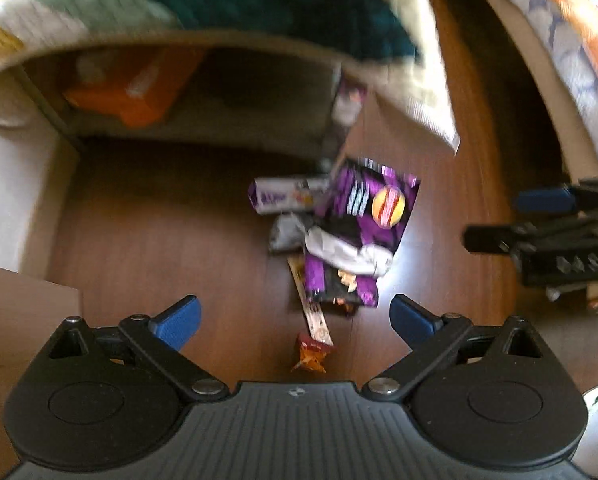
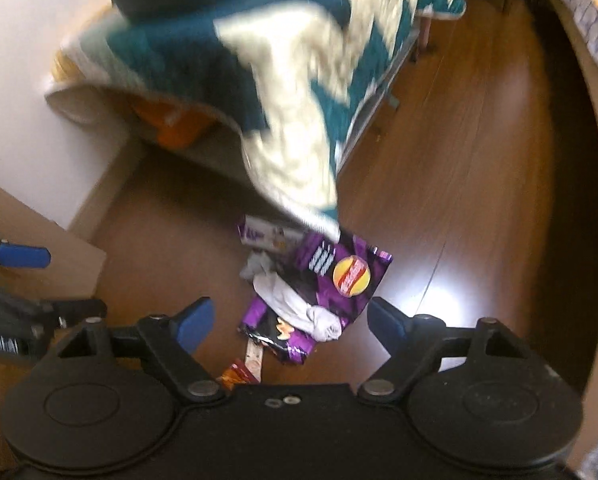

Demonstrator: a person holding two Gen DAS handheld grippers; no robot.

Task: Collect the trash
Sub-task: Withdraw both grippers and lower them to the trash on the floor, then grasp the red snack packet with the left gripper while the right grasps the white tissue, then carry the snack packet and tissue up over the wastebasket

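At the far left a pale wall meets the wooden floor. Just right of it, an orange box sits in the shadow under a bed, whose teal and cream patterned blanket hangs over the edge; the white lettering on the box is too blurred to read.

The left tool points steeply down at the floor with its blue pads spread wide and nothing between them. The trash lies in a heap on the floor ahead of it, just beside the hanging blanket corner. From the left of the heap: a long purple and white wrapper whose printing is smeared past reading, a crumpled grey wrapper below it, a narrow tan strip running toward the tool, and a small red and orange snack packet nearest the camera. To their right lies the large purple chip bag, bearing a yellow round badge with a red band; its writing cannot be made out. A crumpled white sock or cloth lies across the bag's middle.

The right tool hangs over the same heap, pads apart and empty, the chip bag directly ahead between them. At the far right runs a curved edge with an orange and blue pattern.
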